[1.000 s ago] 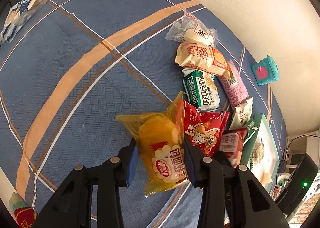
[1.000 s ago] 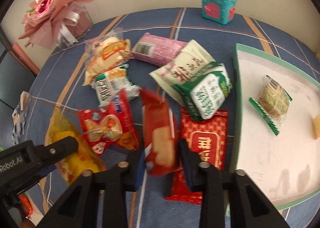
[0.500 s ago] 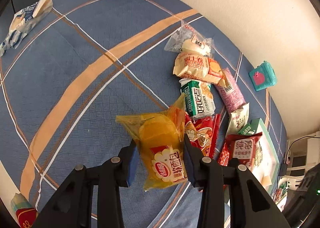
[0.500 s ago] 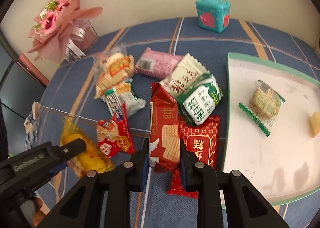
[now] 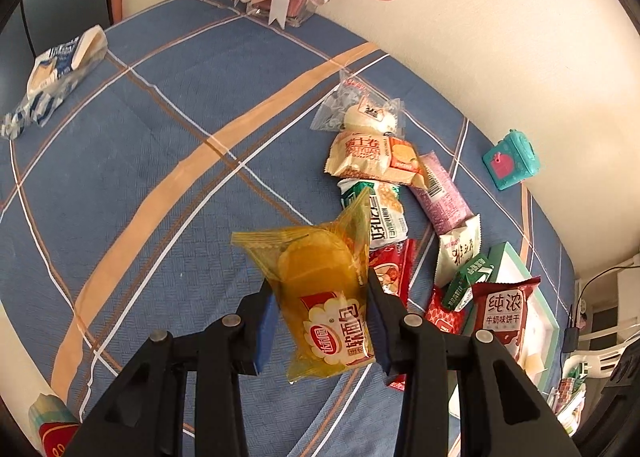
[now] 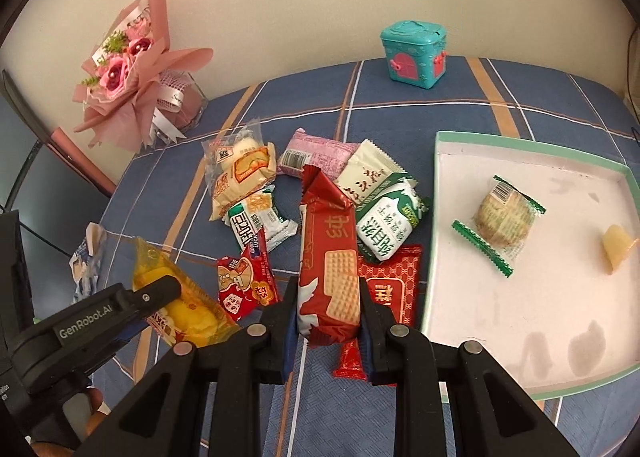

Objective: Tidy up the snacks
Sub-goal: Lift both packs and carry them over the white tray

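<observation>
Snacks are lying in a loose heap on the blue plaid cloth [image 5: 160,161], and two of them are being held up off it. The left gripper [image 5: 320,321] is clamping a yellow bun pack [image 5: 324,297] between its blue pads, the pack sticking up and forward above the cloth. The right gripper [image 6: 328,313] is squeezing a red biscuit pack [image 6: 328,257] at its lower end, so the pack is standing nearly upright over the heap.

Under and behind the biscuit pack, a flat red packet [image 6: 384,289] is lying on the cloth, touching the tray's near edge. A green-and-white pack [image 6: 388,225] is overlapping its top, with a cream sachet [image 6: 368,173] and a pink bar [image 6: 316,155] just behind. To the left, a small red cartoon pack [image 6: 244,285], a green-lettered white pack [image 6: 256,223] and an orange-and-cream bun pack [image 6: 244,173] are sitting close together.

The white tray [image 6: 528,387] with a green rim is sitting right of the heap, holding a round cake in green-edged wrap [image 6: 500,223] and a pale yellow piece [image 6: 616,253], well apart from each other.

A teal toy box [image 6: 414,53] is standing near the wall, and a pink bouquet [image 6: 132,69] is leaning at the cloth's far left corner.
</observation>
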`<state>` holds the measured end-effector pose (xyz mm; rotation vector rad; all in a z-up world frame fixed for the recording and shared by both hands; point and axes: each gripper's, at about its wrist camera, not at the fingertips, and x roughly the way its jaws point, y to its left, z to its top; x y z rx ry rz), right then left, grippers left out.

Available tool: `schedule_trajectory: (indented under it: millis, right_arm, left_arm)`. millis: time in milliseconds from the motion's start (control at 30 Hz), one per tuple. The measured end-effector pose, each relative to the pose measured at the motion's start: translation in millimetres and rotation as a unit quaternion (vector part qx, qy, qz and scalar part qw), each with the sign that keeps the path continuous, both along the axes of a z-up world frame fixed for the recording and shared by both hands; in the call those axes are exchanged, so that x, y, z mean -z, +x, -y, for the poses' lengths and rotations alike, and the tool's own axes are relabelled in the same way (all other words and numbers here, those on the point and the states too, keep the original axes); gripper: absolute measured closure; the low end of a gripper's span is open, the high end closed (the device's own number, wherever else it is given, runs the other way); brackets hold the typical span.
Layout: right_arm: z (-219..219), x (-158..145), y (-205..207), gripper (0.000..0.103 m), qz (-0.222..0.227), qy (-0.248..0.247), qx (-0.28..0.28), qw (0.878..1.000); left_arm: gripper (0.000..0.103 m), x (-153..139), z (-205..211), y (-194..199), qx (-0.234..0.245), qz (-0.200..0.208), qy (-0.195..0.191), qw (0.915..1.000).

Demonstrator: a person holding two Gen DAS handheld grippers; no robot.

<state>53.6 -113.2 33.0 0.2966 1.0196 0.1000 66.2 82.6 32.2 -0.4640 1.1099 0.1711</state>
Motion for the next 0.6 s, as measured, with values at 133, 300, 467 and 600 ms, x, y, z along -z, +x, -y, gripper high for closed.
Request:
schedule_trajectory:
  millis: [133,300,467,600]
  right_arm:
    - [12.6,-4.2,-3.2,0.077,0.003,0.0,0.013,1.0]
    - [35.0,-9.7,-6.3,0.077,0.008,0.005,0.036,0.999]
    - [64.7,-10.4,-7.7,0.077,0.008,0.013,0.07,0.997]
    - [95.6,-7.3,-9.3,0.076,0.005,0.026,0.103,0.994]
  left_arm:
    - [0.062,-6.3,12.1,1.4,0.016,0.012,-0.002,0.9998]
    - [0.062,-16.4,37.3,4.1,0.046,0.025,0.006,0.9986]
    - [0.062,-24.3,75.8,11.2,0.094,0.036,0.01,0.9949]
    - [0.062,-30.6,109.4,16.8,0.134,0.047,0.015,0.9898]
